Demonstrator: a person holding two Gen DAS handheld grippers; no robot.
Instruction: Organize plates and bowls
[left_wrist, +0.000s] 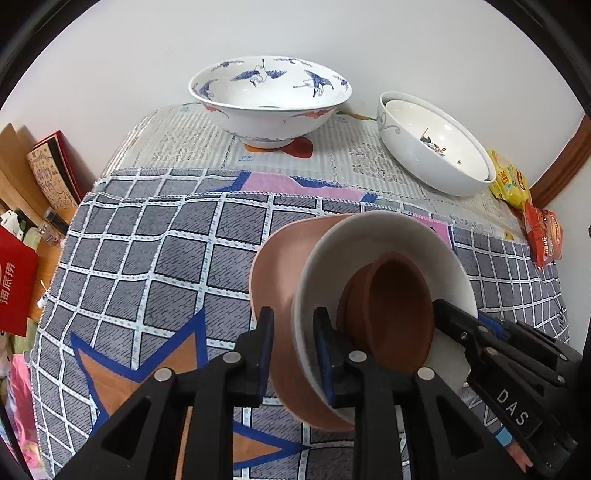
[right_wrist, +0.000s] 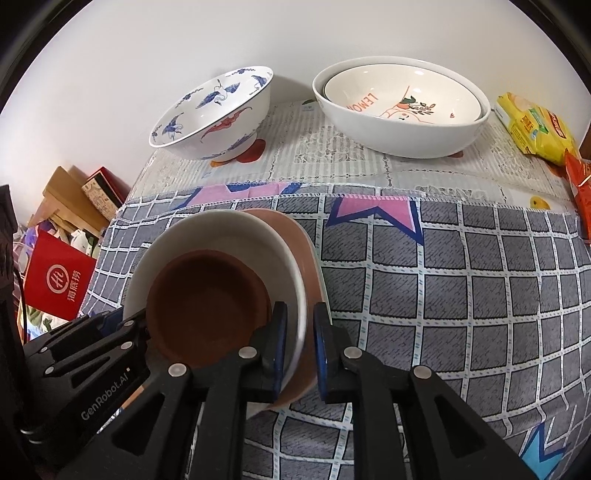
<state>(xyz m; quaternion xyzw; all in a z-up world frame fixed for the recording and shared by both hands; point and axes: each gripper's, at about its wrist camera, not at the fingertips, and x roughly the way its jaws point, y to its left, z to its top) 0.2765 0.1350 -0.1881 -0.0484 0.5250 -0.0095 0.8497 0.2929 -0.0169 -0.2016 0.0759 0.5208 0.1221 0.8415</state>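
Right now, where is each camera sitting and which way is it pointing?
Left wrist view: on the left tool, looking down along its fingers at the nested bowls; the right tool shows at right.
Right wrist view: on the right tool, facing that stack from the opposite side; the left tool shows at left.
Both share the stack, crane bowl and checked cloth.

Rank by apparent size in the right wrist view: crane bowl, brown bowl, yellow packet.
1. Brown bowl, though it sits nearest the camera, so this is unsure.
2. Crane bowl.
3. Yellow packet, partly cut off by the view's edge.
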